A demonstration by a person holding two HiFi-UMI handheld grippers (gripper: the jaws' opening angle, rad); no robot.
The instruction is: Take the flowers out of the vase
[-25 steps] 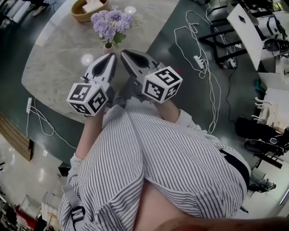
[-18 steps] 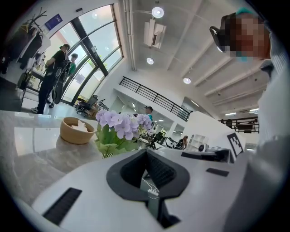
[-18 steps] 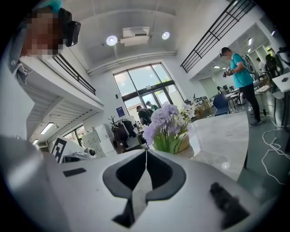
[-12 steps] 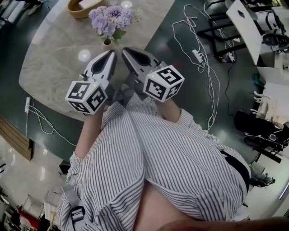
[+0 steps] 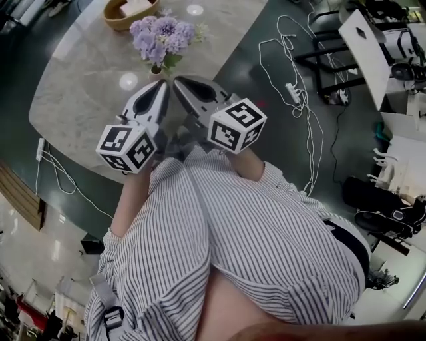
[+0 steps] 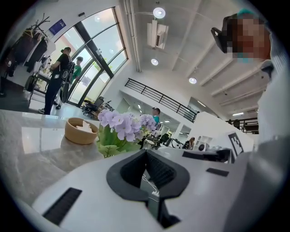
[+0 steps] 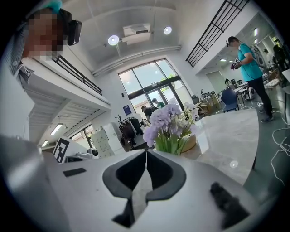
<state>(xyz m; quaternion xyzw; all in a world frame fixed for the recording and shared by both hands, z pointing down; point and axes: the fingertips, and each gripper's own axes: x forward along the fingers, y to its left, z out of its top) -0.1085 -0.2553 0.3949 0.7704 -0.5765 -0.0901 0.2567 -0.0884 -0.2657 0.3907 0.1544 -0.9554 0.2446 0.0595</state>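
nearest: striped shirt [image 5: 219,233], then both marker cubes, both hands held low in front of the body. left gripper [image 5: 162,84] is clenched tip to tip with nothing in it. right gripper [image 5: 178,80] is the same, pinched closed and empty. the two noses sit side by side over the near edge of the table [image 5: 80,93].

just past the tips is the vase [image 5: 156,68], small, standing on the marble close to that near edge. the flowers [image 5: 162,34] are in it, nothing lifted yet. the bowl [image 5: 123,16] is further back, well apart.

risks, as i read it:
- both jaws must open first. going in closed just shoves the vase.
- the vase looks light and narrow. pulling the stems sideways, or with no gripper bracing it, could tip it or lift it with the bunch.
- gripping the heads would crush petals. grab low on the stems.

orientation: stems roughly upright, long axis vertical, heads up and fanned wide over the neck. pull straight up along that axis.
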